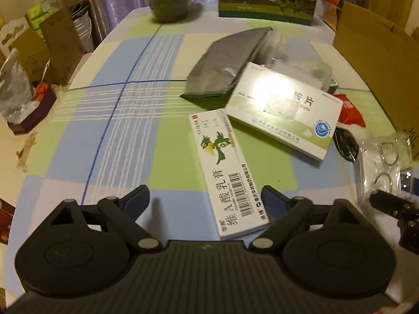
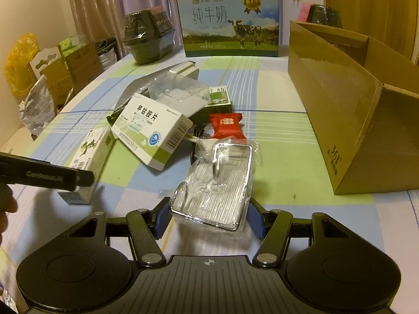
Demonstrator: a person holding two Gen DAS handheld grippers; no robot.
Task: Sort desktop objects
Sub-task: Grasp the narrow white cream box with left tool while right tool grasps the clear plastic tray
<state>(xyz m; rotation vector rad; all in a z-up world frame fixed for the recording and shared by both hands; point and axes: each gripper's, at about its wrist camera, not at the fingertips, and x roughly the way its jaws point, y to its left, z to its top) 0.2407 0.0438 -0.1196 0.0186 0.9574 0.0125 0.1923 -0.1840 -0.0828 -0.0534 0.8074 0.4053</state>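
Your left gripper (image 1: 205,201) gapes around the ointment box (image 1: 227,172); only your right gripper (image 2: 207,216), wide open, shows the bagged hooks (image 2: 222,185) clearly.

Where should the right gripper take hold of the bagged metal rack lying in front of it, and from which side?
Grip the bagged metal rack across its near end, coming from the camera side along its length. It lies flat and lengthwise toward the right gripper, whose open fingers already flank that end. The chrome frame gives firm edges; the loose plastic may slip.
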